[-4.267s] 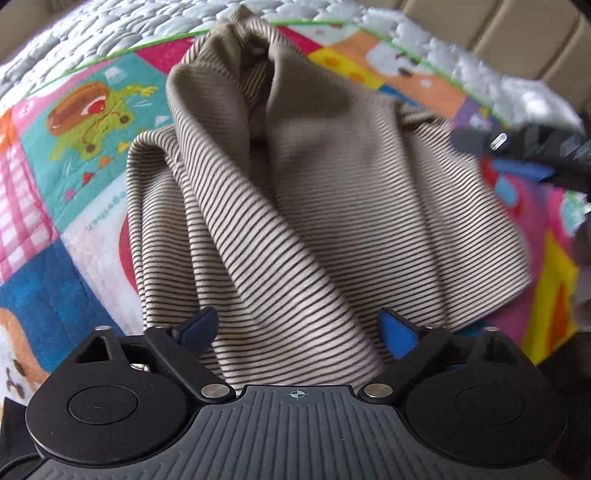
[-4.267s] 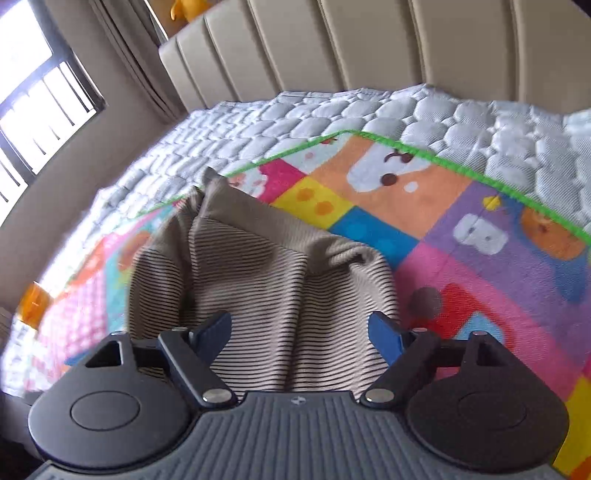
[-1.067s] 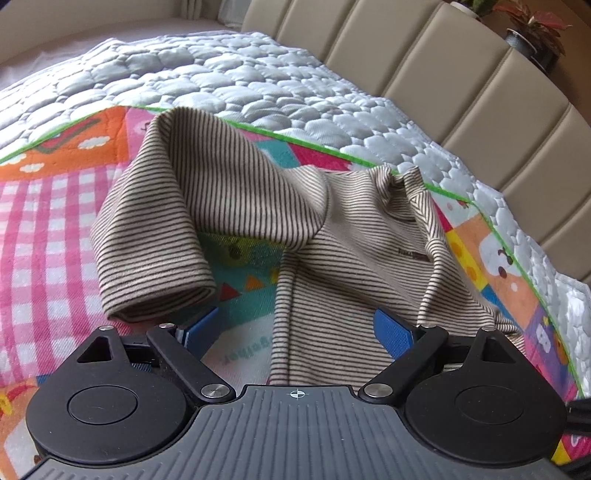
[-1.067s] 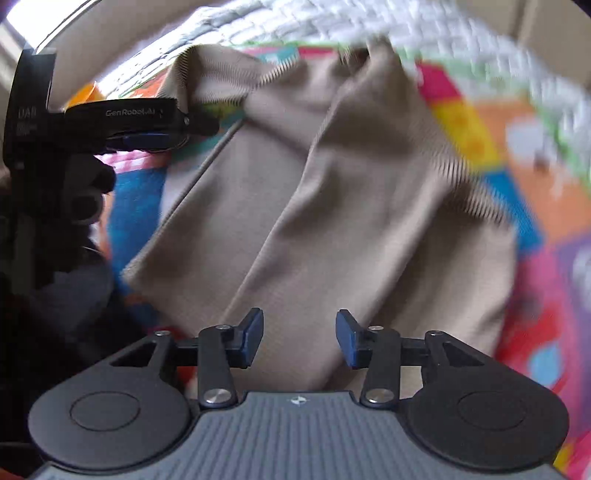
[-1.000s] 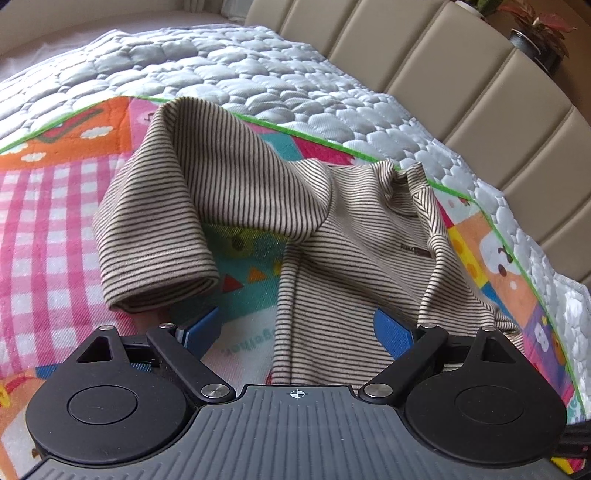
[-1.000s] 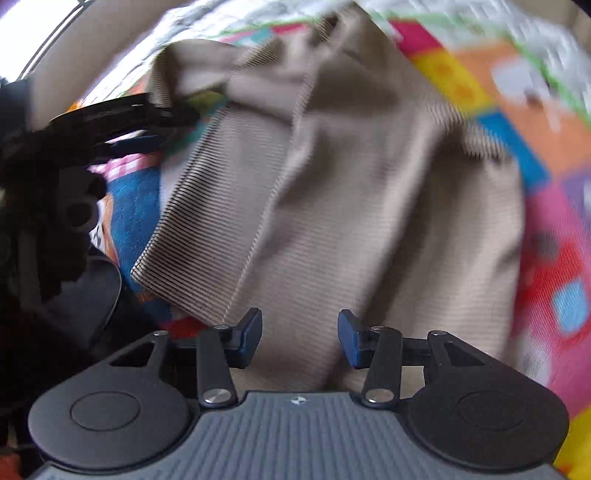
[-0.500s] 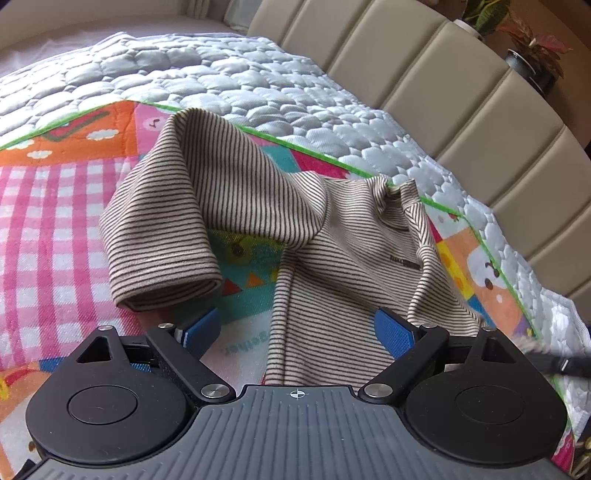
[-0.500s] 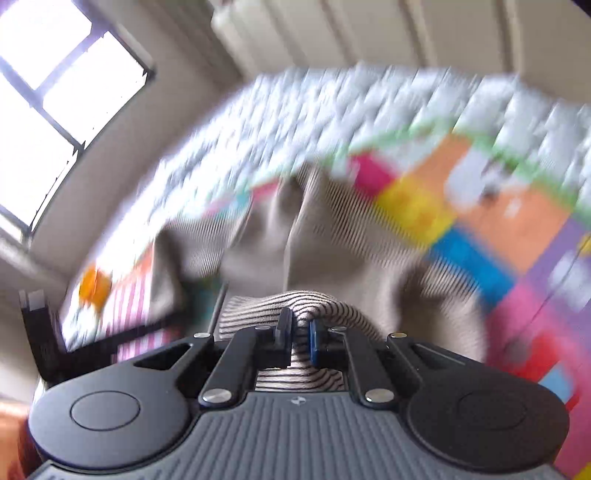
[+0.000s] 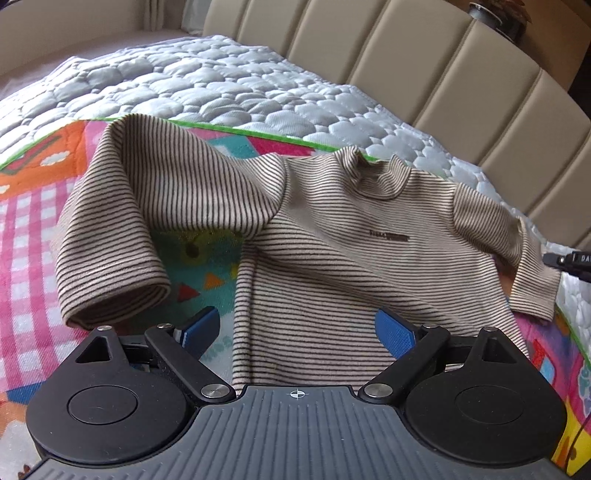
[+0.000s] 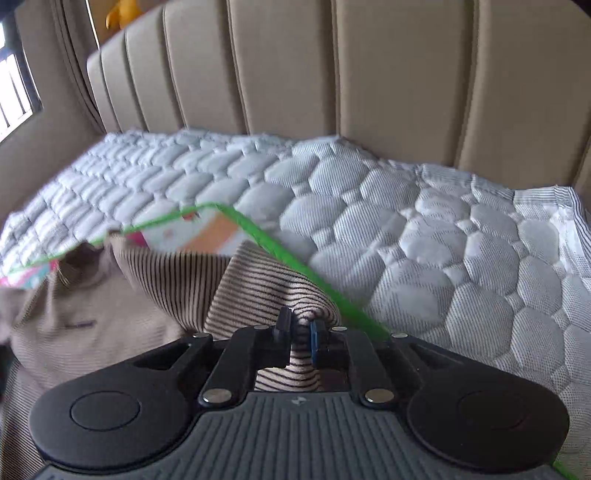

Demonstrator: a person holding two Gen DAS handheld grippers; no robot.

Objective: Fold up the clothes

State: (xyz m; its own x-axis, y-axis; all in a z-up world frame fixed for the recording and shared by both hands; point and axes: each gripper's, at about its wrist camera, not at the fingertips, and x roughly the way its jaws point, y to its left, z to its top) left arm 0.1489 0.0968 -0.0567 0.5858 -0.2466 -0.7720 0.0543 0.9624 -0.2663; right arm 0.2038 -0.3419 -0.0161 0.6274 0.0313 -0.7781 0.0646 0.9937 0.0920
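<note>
A small brown-and-cream striped long-sleeved shirt (image 9: 332, 258) lies face up on a bright patchwork play mat with a green edge (image 9: 33, 229), and the mat lies on a bed with a pale grey quilted cover (image 9: 229, 85).

The left wrist view shows the whole shirt. Its collar points toward the tall tan padded headboard (image 9: 443, 74). One sleeve (image 9: 122, 229) bends over and its cuff rests on the mat just beside the left tongs (image 9: 297, 332). These tongs are spread wide and hold nothing — the shirt's bottom part lies between the two blue pads (image 9: 393, 334). At the right edge of this view the other sleeve is lifted a little, and a dark tip of the other tool (image 9: 565, 260) shows next to it.

The right wrist view shows what the left one cannot: the right tongs (image 10: 300, 338) are squeezed tight on that sleeve's striped cloth (image 10: 273, 295), which bunches up between the fingers. The mat's green edge (image 10: 295, 258) runs just beside the pinched cloth, with the quilted cover past it. This view shows only part of the shirt, and it looks blurry on the left. A yellow toy (image 10: 122, 14) sits on top of the headboard, far back.
</note>
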